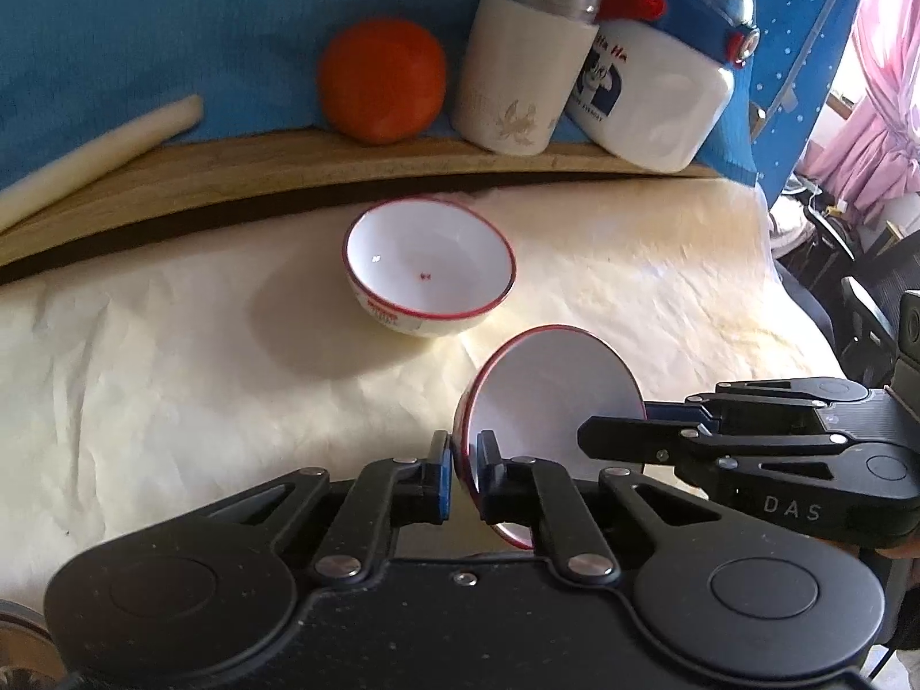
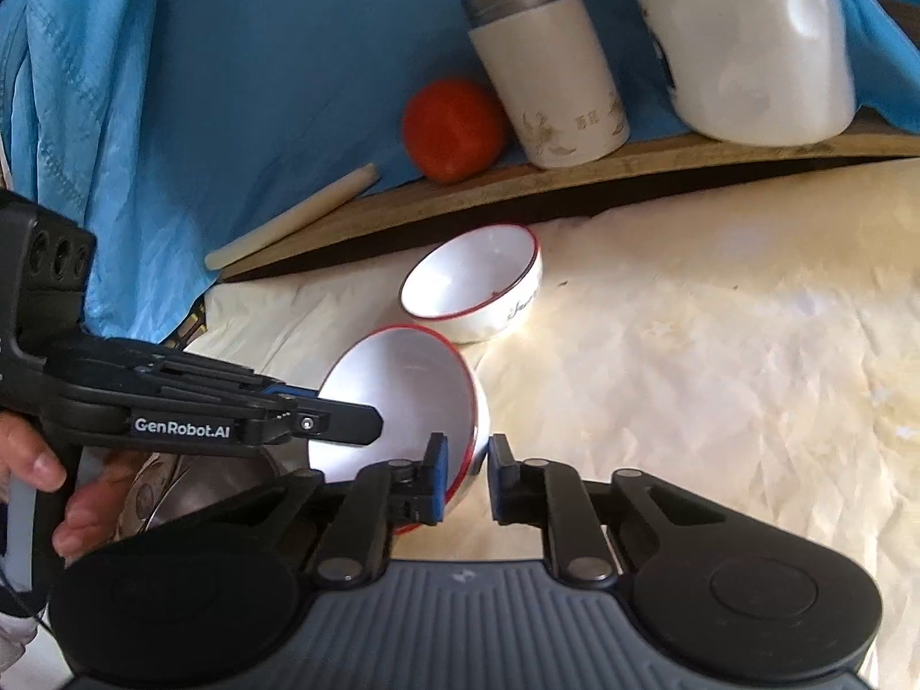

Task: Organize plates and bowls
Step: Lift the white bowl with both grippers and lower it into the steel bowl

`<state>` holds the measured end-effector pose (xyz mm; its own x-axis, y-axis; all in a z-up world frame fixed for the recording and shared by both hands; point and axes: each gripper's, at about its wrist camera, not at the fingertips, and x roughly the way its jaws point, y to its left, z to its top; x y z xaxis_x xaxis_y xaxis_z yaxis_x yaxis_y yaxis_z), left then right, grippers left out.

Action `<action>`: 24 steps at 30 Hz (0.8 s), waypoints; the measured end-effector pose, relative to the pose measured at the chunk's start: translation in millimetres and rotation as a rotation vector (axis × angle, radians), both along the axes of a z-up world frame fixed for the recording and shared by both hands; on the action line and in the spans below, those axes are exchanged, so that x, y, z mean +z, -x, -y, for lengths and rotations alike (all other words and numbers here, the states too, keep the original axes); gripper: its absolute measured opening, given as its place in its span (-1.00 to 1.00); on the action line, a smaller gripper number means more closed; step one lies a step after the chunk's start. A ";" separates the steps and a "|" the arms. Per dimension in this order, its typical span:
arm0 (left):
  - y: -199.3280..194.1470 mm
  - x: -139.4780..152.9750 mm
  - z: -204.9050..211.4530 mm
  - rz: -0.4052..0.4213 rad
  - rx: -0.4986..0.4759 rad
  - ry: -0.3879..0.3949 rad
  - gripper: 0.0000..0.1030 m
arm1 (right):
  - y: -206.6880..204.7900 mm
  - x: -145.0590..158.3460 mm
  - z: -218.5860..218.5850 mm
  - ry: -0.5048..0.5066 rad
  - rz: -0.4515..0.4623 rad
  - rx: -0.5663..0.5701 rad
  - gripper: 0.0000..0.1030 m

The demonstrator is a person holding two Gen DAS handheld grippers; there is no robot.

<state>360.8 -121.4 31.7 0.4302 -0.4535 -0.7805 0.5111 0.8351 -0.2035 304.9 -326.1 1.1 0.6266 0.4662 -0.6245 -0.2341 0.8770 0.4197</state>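
A white bowl with a red rim (image 1: 552, 391) (image 2: 397, 397) is tipped on its side over the cream paper. Both grippers hold it. My left gripper (image 1: 466, 468) is shut on its near-left rim, one pad inside and one outside. My right gripper (image 2: 468, 474) is shut on the opposite rim in the same way. Each gripper shows side-on in the other's view, the right gripper (image 1: 598, 440) and the left gripper (image 2: 368, 420). A second matching bowl (image 1: 431, 264) (image 2: 471, 282) stands upright just beyond, apart from the held one.
A wooden ledge (image 1: 287, 167) runs along the back with an orange (image 1: 382, 80), a white cup (image 1: 512, 75), a white jug (image 1: 655, 92) and a pale rod (image 1: 98, 155) against blue cloth. A metal dish (image 2: 201, 489) lies under the left gripper, near a person's hand (image 2: 34, 460).
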 end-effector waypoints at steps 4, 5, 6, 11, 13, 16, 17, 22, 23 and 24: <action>5.6 6.4 1.5 0.026 0.018 0.022 -0.88 | 6.4 8.6 2.6 0.005 0.028 -0.022 -0.77; 8.3 10.2 1.0 0.041 0.020 0.030 -0.88 | 8.7 11.6 2.7 0.006 0.036 -0.025 -0.77; 10.7 13.7 1.0 0.054 0.021 0.036 -0.89 | 10.9 15.0 2.7 0.006 0.043 -0.028 -0.78; 25.7 32.9 -3.8 0.101 0.022 0.054 -0.89 | 24.0 33.7 -1.1 0.011 0.083 -0.030 -0.79; 33.1 39.6 -8.1 0.116 0.028 0.063 -0.89 | 29.1 40.9 -4.9 0.016 0.097 -0.024 -0.79; 43.3 46.7 -16.7 0.128 0.041 0.078 -0.90 | 37.2 49.9 -11.0 0.020 0.114 -0.010 -0.79; 47.1 48.3 -20.3 0.131 0.045 0.081 -0.90 | 40.0 52.9 -14.0 0.022 0.119 -0.004 -0.78; 70.9 55.1 -40.4 0.141 0.068 0.089 -0.90 | 54.8 65.6 -30.8 0.037 0.141 0.040 -0.78; 75.6 55.4 -44.4 0.140 0.072 0.087 -0.90 | 57.0 67.1 -34.3 0.041 0.142 0.049 -0.78; 80.4 55.0 -48.4 0.138 0.076 0.084 -0.90 | 59.2 68.1 -38.8 0.045 0.140 0.059 -0.78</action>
<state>280.4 -72.9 86.7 0.5661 -0.4764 -0.6728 0.4746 0.8556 -0.2065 245.7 -287.3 69.2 0.6814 0.4781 -0.5542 -0.3395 0.8772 0.3394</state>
